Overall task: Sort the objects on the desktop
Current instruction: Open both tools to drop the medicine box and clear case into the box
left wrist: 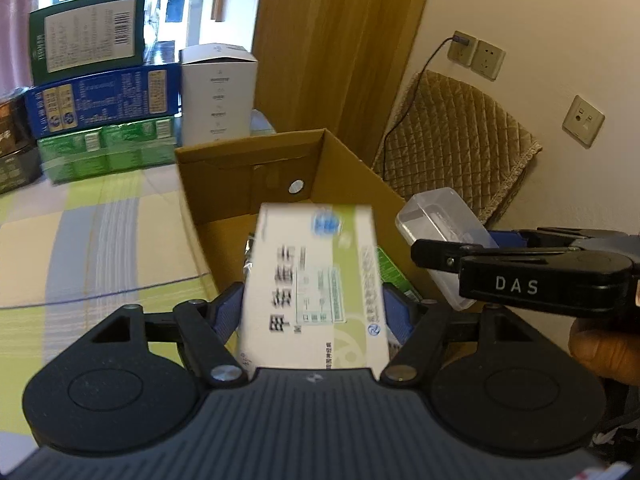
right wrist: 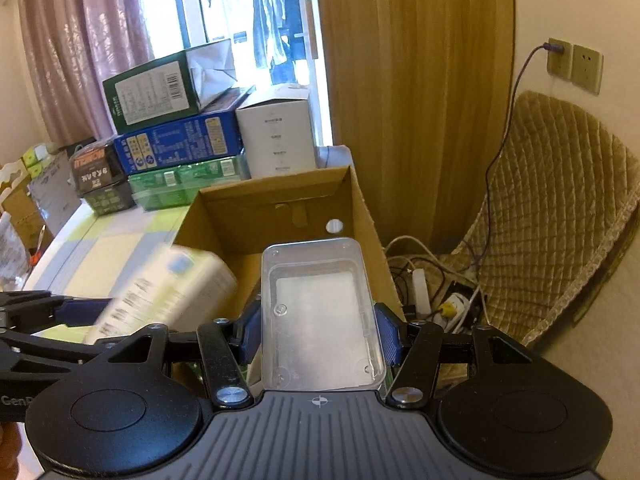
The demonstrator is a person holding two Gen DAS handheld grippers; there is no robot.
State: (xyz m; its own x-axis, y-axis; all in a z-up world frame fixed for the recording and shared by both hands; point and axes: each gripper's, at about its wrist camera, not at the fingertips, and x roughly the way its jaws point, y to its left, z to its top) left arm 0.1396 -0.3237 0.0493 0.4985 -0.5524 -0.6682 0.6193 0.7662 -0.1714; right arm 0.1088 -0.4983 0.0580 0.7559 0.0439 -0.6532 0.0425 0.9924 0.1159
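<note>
The left gripper [left wrist: 314,312] is clenched on a white-and-green carton [left wrist: 316,284], its blue fingers [left wrist: 230,312] pressed to the carton's two long sides. The carton is held in the air over the near edge of the open cardboard box [left wrist: 352,168], tipped forward toward the opening, and it is motion-blurred in both views. The right gripper [right wrist: 320,330] grasps a clear plastic case [right wrist: 322,312] in the same way, a blue pad against each side, and holds it just above the box's near right corner. The two grippers are close together, side by side, each with its load partly over the box.

Inside the box, something green [left wrist: 394,276] and a bit of foil show beneath the carton, so at least some items seem to be already in; how many cannot be told, as the held things hide most of the floor. The striped worktop [left wrist: 100,240] that shows to the left is bare up to the stacked packages [left wrist: 104,92] at the far edge, which look like storage rather than things to sort.

By this, the sorting seems well along: these two items are lifted and almost delivered, and what remains is lowering and letting go. Whether more lies out of view cannot be told.
</note>
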